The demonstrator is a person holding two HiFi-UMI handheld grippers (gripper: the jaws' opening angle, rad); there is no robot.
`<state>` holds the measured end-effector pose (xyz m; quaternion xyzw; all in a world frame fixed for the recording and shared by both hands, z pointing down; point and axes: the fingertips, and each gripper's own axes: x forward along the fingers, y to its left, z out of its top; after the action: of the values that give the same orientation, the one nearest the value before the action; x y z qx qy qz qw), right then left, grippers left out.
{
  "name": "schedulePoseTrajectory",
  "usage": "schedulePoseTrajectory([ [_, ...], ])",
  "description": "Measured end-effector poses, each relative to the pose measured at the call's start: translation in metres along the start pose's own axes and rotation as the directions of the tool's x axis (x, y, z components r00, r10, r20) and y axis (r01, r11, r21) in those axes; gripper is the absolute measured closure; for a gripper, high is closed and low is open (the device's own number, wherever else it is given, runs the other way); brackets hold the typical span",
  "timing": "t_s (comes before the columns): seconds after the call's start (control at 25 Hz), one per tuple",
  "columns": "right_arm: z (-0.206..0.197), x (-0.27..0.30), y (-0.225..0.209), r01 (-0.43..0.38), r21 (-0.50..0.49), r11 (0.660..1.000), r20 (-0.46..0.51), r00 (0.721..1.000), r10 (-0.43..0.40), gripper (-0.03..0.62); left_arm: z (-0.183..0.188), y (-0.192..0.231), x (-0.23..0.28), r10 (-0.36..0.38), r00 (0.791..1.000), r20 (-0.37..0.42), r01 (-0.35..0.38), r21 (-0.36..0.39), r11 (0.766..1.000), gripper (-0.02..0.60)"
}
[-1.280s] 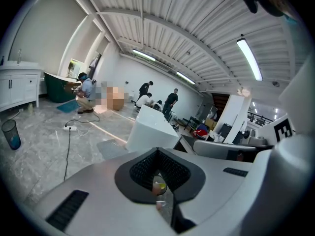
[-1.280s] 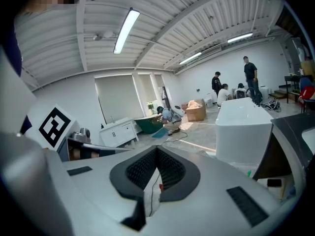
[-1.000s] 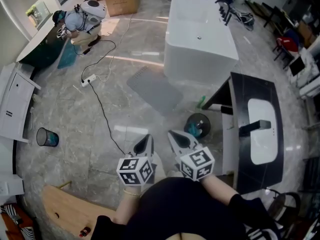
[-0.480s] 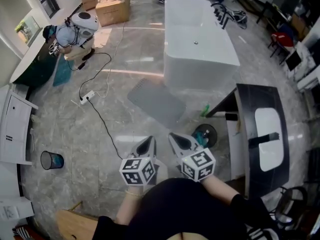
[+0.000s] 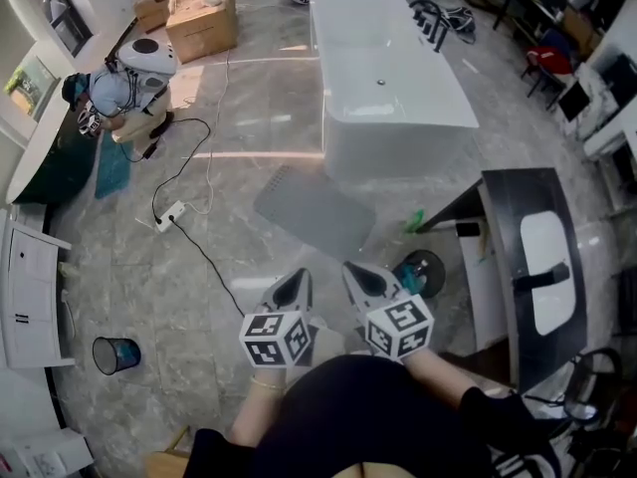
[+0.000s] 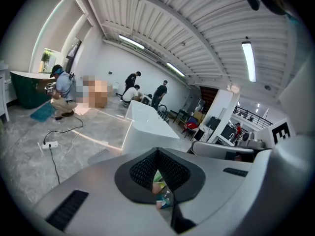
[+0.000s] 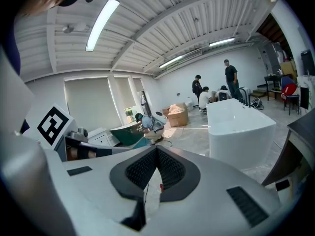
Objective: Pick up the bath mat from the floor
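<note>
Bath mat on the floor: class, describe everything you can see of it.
The bath mat is a plain grey rectangle, thin and soft-looking, with a ribbed strip at its far end. It lies flat and askew on the marbled floor, just in front of the white bathtub. Nothing rests on it.

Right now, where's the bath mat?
Head view, centre: bath mat lies on the floor beside the white bathtub, left of the black vanity.

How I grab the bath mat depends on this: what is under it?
The bath mat lies flat on the grey marbled floor, beside the white bathtub. Nothing shows sticking out from under it; the floor it covers cannot be seen.
</note>
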<state>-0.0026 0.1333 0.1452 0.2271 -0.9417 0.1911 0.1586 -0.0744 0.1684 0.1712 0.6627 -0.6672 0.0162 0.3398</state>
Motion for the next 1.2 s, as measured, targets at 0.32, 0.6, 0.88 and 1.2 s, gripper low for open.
schedulePoseTrajectory([
  [0.32, 0.012, 0.043, -0.006, 0.057, 0.025, 0.998, 0.013, 0.998, -0.058, 0.583, 0.026, 0.041, 0.026, -0.034, 0.999, -0.032, 0.035, 0.029, 0.999, 0.581],
  [0.6, 0.02, 0.058, -0.028, 0.112, 0.047, 0.993, 0.004, 0.994, -0.113, 0.583, 0.036, 0.052, 0.047, -0.057, 0.997, -0.059, 0.059, 0.029, 0.998, 0.581],
  [0.88, 0.035, 0.066, -0.063, 0.139, 0.068, 0.988, 0.003, 0.99, -0.139, 0.583, 0.046, 0.047, 0.082, -0.074, 0.993, -0.096, 0.077, 0.023, 0.997, 0.581],
  [1.2, 0.047, 0.078, -0.099, 0.145, 0.034, 0.989, -0.01, 0.989, -0.144, 0.583, 0.058, 0.04, 0.124, -0.065, 0.992, -0.105, 0.066, 0.002, 0.998, 0.581],
])
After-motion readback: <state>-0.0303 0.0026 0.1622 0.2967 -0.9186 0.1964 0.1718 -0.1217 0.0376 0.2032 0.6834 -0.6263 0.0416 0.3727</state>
